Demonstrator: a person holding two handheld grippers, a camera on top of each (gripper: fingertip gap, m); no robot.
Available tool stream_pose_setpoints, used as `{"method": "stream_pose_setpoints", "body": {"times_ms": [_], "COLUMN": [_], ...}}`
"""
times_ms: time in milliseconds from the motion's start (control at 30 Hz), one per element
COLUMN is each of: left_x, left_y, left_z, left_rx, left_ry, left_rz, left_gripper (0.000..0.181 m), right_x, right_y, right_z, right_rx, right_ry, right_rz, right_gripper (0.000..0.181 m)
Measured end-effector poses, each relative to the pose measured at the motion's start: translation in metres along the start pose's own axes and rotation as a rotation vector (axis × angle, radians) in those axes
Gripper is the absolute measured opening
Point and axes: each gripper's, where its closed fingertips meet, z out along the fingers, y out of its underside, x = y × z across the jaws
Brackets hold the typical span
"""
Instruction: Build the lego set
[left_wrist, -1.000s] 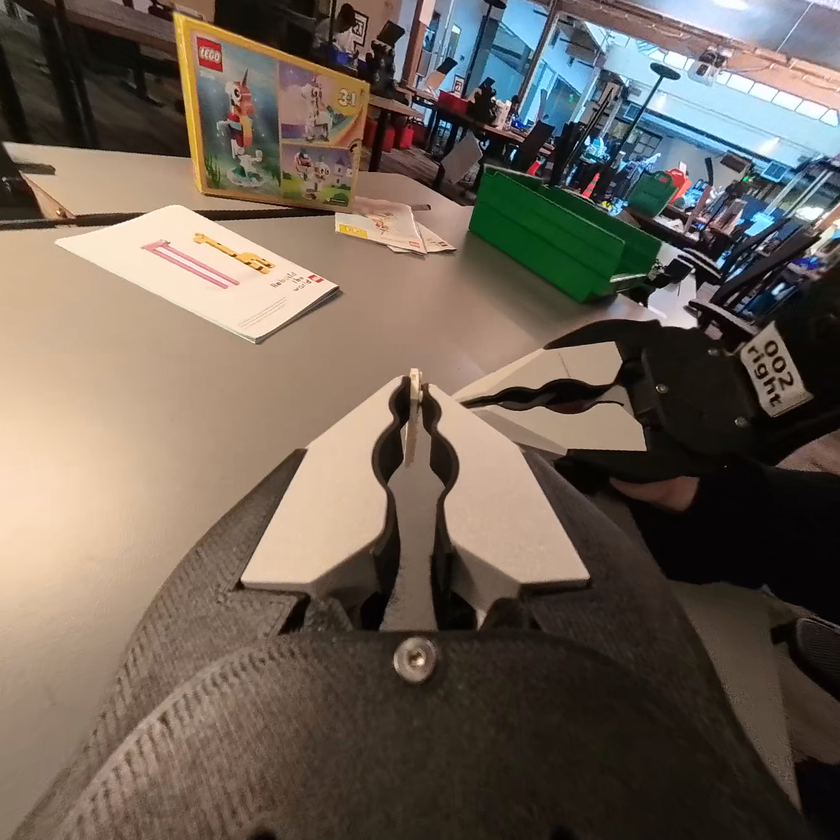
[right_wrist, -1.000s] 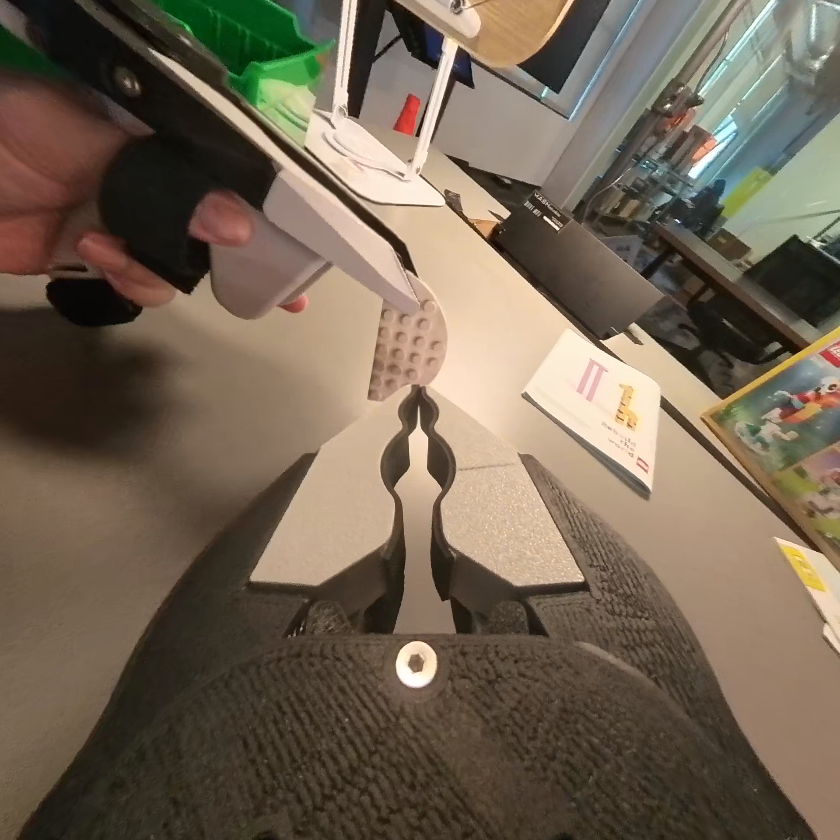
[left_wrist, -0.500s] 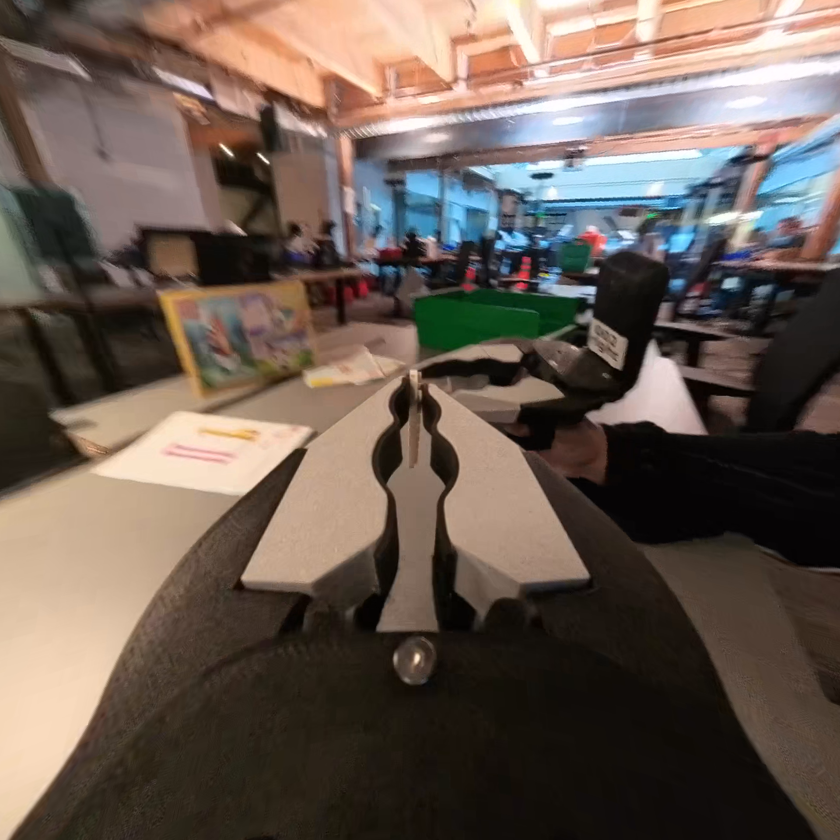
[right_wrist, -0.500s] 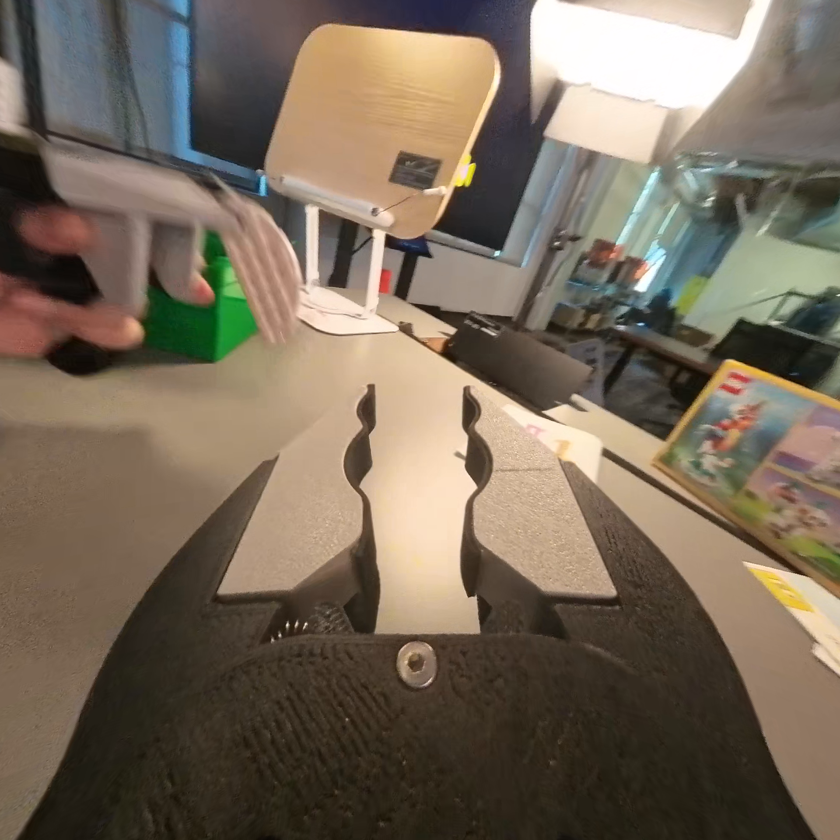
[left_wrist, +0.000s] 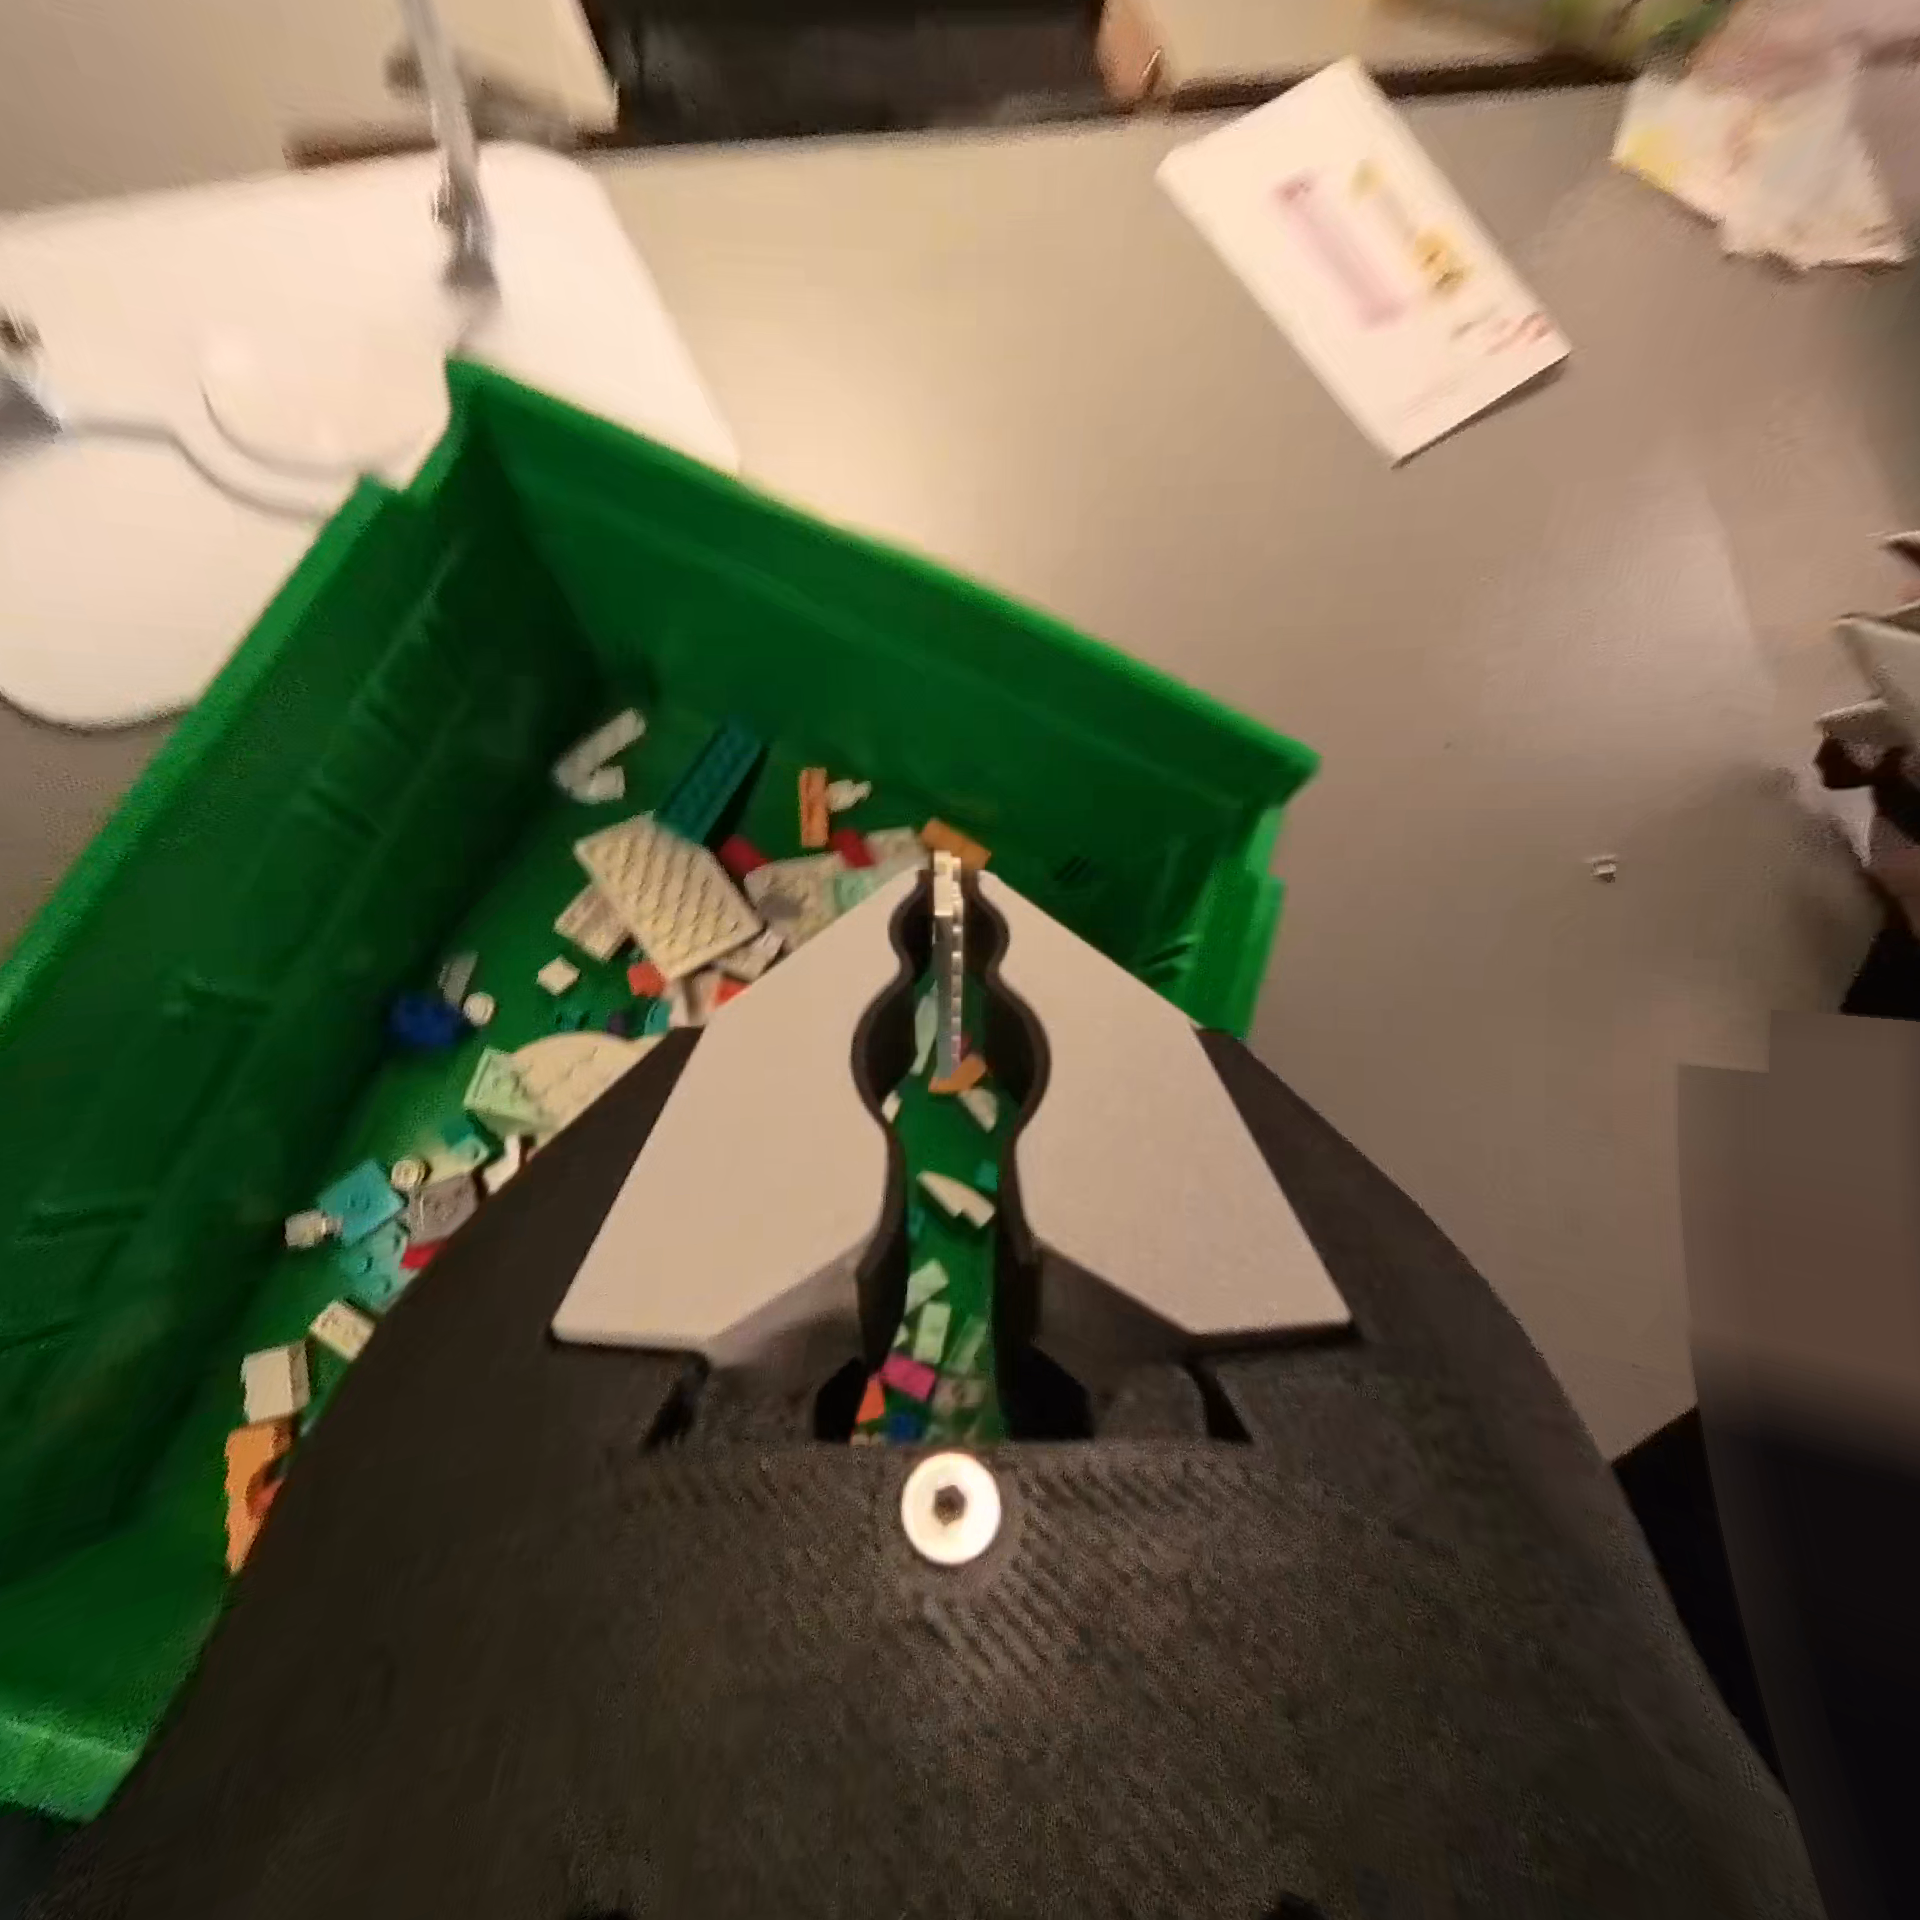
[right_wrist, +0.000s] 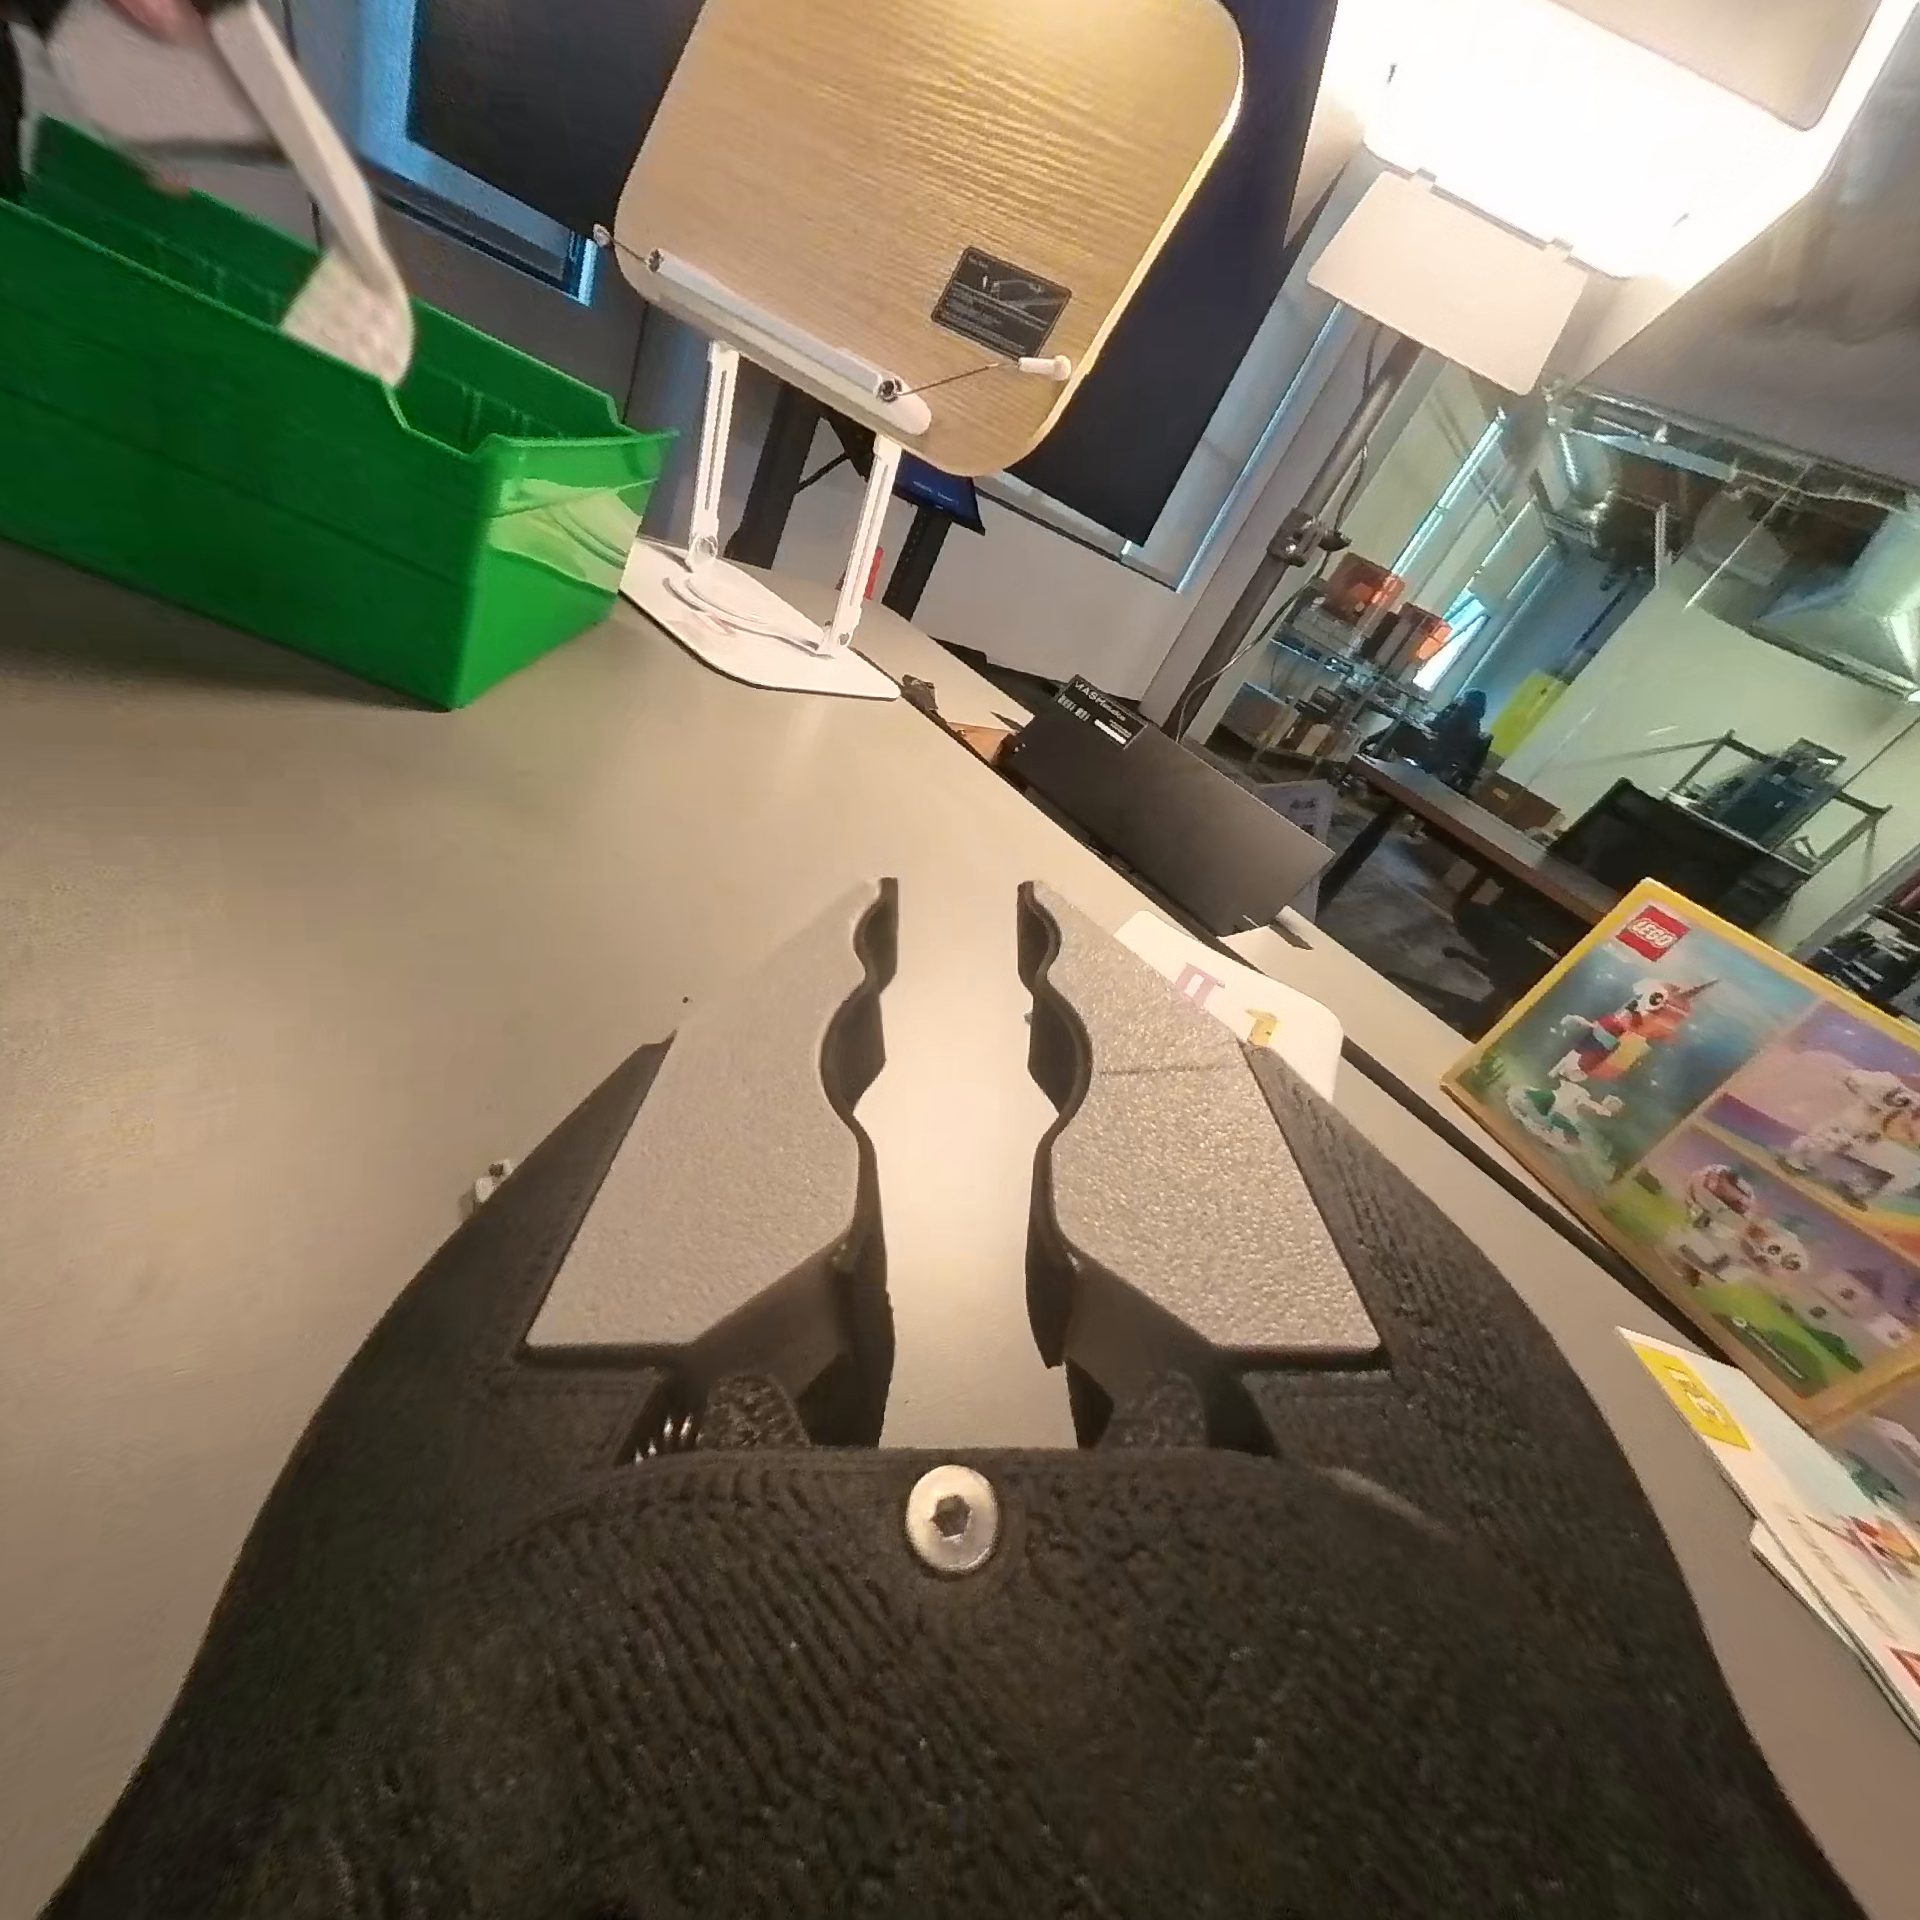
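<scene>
My left gripper (left_wrist: 948, 878) is shut on a thin grey rounded lego plate (left_wrist: 948, 956), seen edge-on, and hangs over the green bin (left_wrist: 312, 831). Several loose lego pieces (left_wrist: 665, 904) lie on the bin's floor. In the right wrist view that plate (right_wrist: 348, 312) shows at the tip of the left gripper above the bin (right_wrist: 260, 520). My right gripper (right_wrist: 954, 899) is open and empty, low over the grey table (right_wrist: 312, 883).
An instruction booklet (left_wrist: 1361, 260) lies on the table beyond the bin. The lego box (right_wrist: 1704, 1153) stands at the right with leaflets (right_wrist: 1714, 1455) in front. A wooden book stand (right_wrist: 914, 229) on a white base stands behind the bin. A black box (right_wrist: 1164, 769) lies farther back. About 30 centimeters separates my left fingertips from my right.
My left gripper swung with the plate from beside the right gripper to above the green bin, now looking down into it. My right gripper opened and stays low over the table.
</scene>
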Motion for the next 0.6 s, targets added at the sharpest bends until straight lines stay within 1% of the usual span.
{"method": "stream_pose_setpoints", "body": {"times_ms": [67,167,233,267,300,333,367,400,433,467,500,533,567,600], "left_x": [-0.018,-0.043,-0.058,-0.064,-0.065,-0.059,-0.044,-0.02,0.011,0.048,0.09,0.133,0.172,0.205], "left_y": [0.015,0.032,0.041,0.039,0.032,0.02,0.006,-0.009,-0.021,-0.03,-0.033,-0.028,-0.016,-0.001], "left_z": [0.009,0.021,0.024,0.021,0.015,0.006,-0.003,-0.011,-0.017,-0.019,-0.017,-0.011,-0.002,0.01], "left_rx": [-0.087,-0.173,-0.217,-0.209,-0.168,-0.102,-0.022,0.063,0.147,0.225,0.286,0.319,0.322,0.301], "left_ry": [0.006,-0.056,-0.126,-0.178,-0.239,-0.289,-0.316,-0.318,-0.295,-0.24,-0.148,-0.03,0.093,0.198], "left_rz": [-0.06,-0.111,-0.137,-0.13,-0.096,-0.04,0.034,0.114,0.196,0.279,0.364,0.449,0.533,0.604], "left_gripper": [0.004,0.015,0.036,0.044,0.048,0.05,0.052,0.054,0.053,0.05,0.046,0.043,0.042,0.044], "right_x": [0.001,0.002,0.003,0.004,0.006,0.008,0.01,0.012,0.016,0.019,0.021,0.023,0.025,0.027], "right_y": [0.001,0.001,0.001,0.001,0.001,0.001,0.0,-0.001,-0.001,-0.001,0.0,0.0,0.001,0.001], "right_z": [0.0,0.0,-0.001,-0.001,-0.001,-0.002,-0.003,-0.004,-0.005,-0.006,-0.006,-0.007,-0.007,-0.008], "right_rx": [0.0,0.002,0.001,0.0,0.0,0.002,0.007,0.012,0.015,0.015,0.016,0.016,0.018,0.019], "right_ry": [0.002,0.003,0.004,0.011,0.022,0.033,0.042,0.054,0.068,0.079,0.088,0.094,0.1,0.105], "right_rz": [0.01,0.022,0.025,0.023,0.02,0.02,0.023,0.025,0.027,0.03,0.035,0.042,0.048,0.051], "right_gripper": [0.02,0.02,0.02,0.02,0.019,0.019,0.019,0.019,0.018,0.018,0.018,0.018,0.018,0.018]}}
